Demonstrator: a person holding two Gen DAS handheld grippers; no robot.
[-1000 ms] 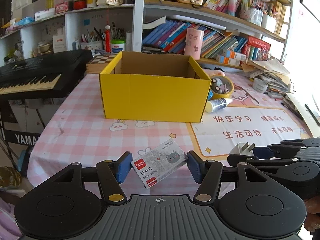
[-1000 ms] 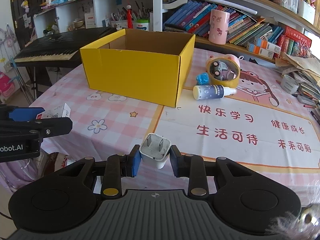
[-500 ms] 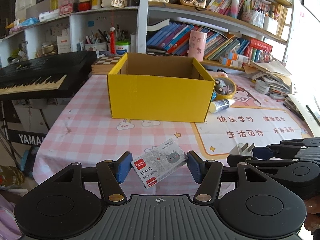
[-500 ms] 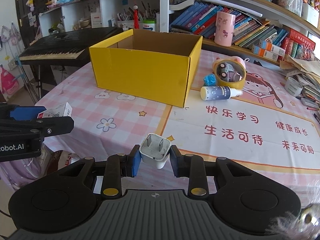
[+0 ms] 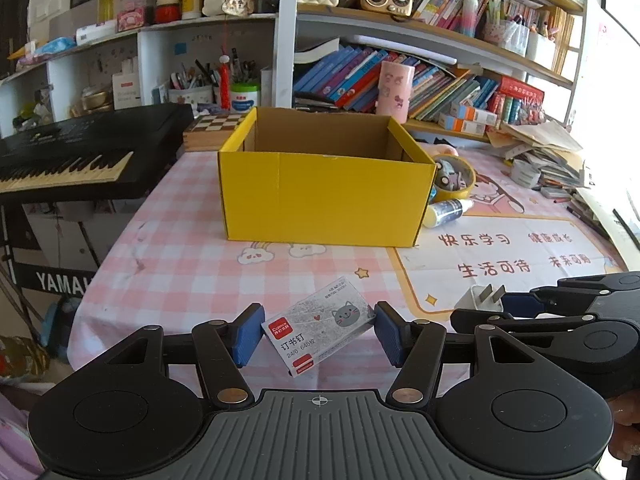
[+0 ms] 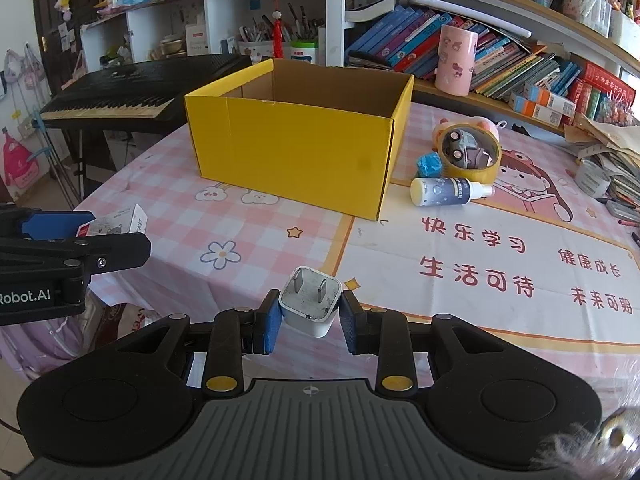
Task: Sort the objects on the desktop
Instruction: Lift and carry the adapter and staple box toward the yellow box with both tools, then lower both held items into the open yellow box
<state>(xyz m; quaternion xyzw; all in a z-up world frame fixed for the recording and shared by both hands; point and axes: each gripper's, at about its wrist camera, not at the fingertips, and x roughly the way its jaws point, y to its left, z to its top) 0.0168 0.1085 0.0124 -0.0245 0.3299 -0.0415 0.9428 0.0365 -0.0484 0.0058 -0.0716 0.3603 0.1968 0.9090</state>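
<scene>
The yellow box (image 5: 326, 196) hides its own floor behind its front wall. The spray bottle (image 5: 444, 213) is partly hidden behind the box corner. In the right wrist view, the staple box (image 6: 116, 222) sits mostly behind the left tongs (image 6: 64, 236), its print unreadable.

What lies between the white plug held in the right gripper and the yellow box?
In the right wrist view, only bare checked tablecloth lies between the white plug in the right gripper and the yellow box; no object stands there.
</scene>
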